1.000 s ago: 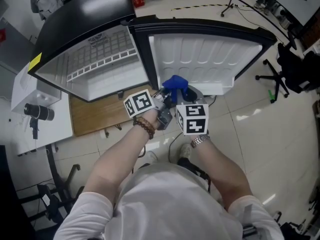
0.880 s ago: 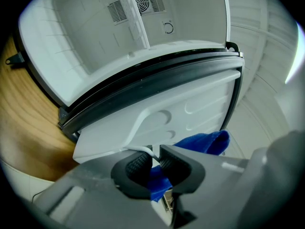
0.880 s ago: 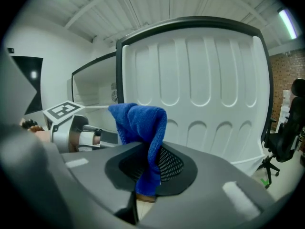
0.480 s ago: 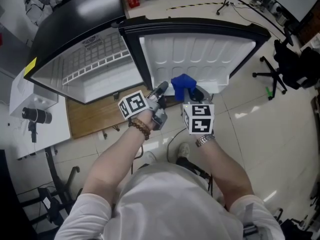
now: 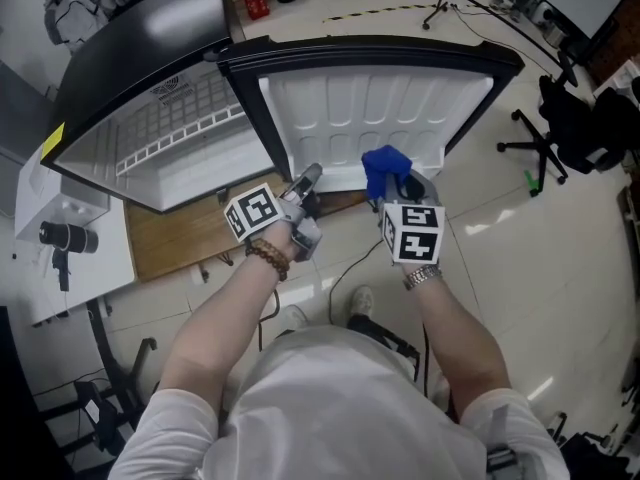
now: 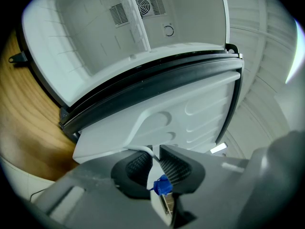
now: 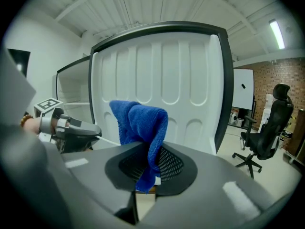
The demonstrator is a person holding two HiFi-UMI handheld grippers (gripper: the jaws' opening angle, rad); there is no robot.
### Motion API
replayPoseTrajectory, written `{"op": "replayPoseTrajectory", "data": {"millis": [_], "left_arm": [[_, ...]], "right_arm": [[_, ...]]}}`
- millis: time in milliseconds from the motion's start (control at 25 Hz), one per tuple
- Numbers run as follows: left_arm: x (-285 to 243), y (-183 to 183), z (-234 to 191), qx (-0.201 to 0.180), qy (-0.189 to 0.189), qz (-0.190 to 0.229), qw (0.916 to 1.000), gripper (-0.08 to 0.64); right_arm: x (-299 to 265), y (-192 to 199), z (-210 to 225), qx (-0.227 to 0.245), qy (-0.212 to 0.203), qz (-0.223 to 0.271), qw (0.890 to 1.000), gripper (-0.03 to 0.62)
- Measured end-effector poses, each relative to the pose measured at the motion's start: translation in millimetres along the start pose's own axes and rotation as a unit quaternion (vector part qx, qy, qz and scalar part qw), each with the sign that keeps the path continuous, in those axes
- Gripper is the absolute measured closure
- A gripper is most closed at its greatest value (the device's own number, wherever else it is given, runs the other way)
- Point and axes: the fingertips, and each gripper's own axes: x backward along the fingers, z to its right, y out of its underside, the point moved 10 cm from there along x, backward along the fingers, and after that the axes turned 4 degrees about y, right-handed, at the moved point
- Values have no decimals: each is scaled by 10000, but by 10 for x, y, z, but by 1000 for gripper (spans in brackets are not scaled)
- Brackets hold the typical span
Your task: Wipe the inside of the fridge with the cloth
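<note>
Blue cloth [image 7: 140,123], clamped in right gripper [image 5: 396,182], has drifted apart from left gripper [image 5: 304,179], whose jaws pinch a thin white cord [image 6: 148,151]. Cloth faces fridge door [image 5: 370,108]; interior [image 5: 185,133] likely unwiped.

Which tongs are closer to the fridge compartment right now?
Left. The left tongs sit at the compartment's door-side edge; the right tongs, gripping the cloth, are before the door.

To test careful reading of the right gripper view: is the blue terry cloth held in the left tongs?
No, the blue terry cloth is pinched between the right tongs.
</note>
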Motion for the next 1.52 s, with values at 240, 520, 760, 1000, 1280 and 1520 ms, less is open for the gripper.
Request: {"op": "replayPoseTrajectory", "data": {"millis": [240, 520, 760, 1000, 1280, 1520], "left_arm": [[2, 1, -2, 5, -20, 41, 10000, 520], [1, -1, 5, 28, -43, 88, 9999, 520], [-1, 3, 4, 29, -70, 124, 9999, 520], [-13, 1, 3, 105, -67, 164, 9998, 523], [-21, -17, 10, 209, -111, 122, 9996, 523], [-26, -30, 15, 260, -150, -2, 9995, 522]], "right_arm": [[41, 28, 302, -67, 290, -14, 9996, 552], [73, 45, 658, -112, 623, -41, 9980, 552], [84, 60, 888, -196, 819, -58, 9964, 552], [224, 33, 883, -330, 670, 120, 9971, 552], [427, 140, 215, -303, -270, 222, 9989, 552], [96, 336, -388, -321, -987, -129, 9945, 552]]}}
